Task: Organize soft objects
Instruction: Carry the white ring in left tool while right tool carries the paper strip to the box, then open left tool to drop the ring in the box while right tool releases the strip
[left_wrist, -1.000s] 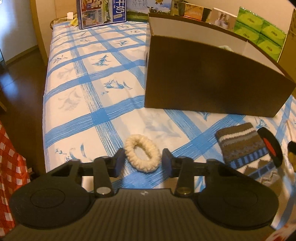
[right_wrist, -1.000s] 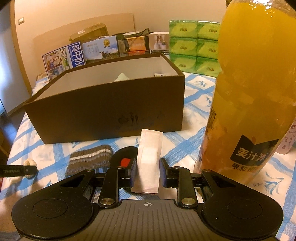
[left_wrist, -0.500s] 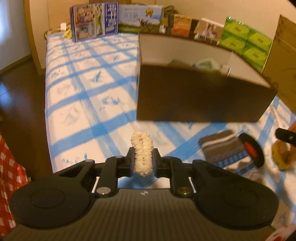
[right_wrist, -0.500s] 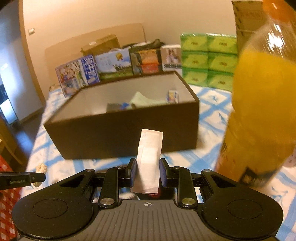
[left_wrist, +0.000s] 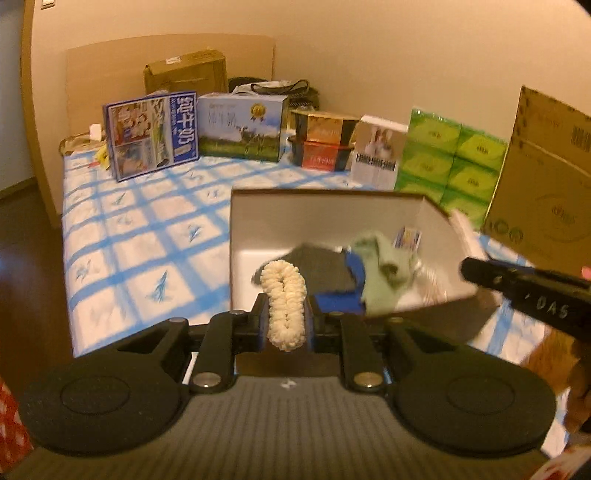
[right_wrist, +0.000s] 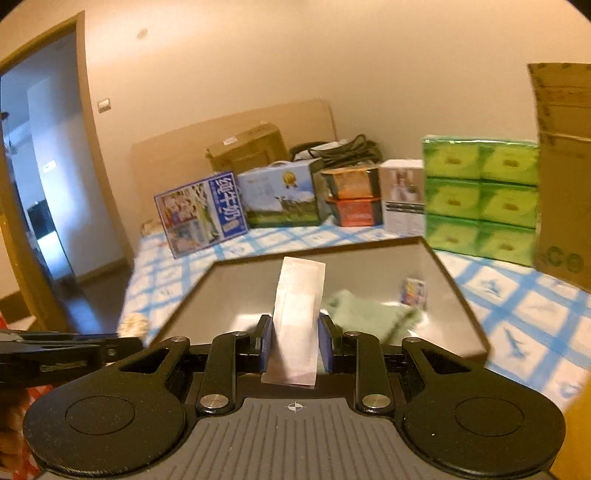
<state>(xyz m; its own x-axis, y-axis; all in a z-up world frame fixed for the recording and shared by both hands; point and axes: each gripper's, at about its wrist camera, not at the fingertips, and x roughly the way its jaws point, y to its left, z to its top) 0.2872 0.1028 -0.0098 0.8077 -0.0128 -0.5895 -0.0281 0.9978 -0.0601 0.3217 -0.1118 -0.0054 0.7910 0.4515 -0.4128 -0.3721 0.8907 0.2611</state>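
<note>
My left gripper (left_wrist: 285, 317) is shut on a cream fluffy hair tie (left_wrist: 283, 295), squeezed flat and held above the near edge of an open brown cardboard box (left_wrist: 332, 199). Inside the box lie a pale green cloth (left_wrist: 384, 266), a dark grey cloth (left_wrist: 325, 269) and a blue piece. In the right wrist view my right gripper (right_wrist: 295, 343) is shut on a flat white packet (right_wrist: 300, 314) that stands upright over the same box (right_wrist: 458, 288). The right gripper's finger (left_wrist: 517, 288) shows at the right of the left wrist view.
The bed has a blue-and-white checked cover (left_wrist: 147, 236). Along its far side stand milk cartons (left_wrist: 151, 133), small boxes (left_wrist: 325, 144), green tissue packs (left_wrist: 454, 162) and a tall cardboard box (left_wrist: 543, 177). A doorway (right_wrist: 40, 206) opens at the left.
The left gripper closed on the hair tie and lifted it off the bed. Both grippers rose with their loads and now look down into the box.
</note>
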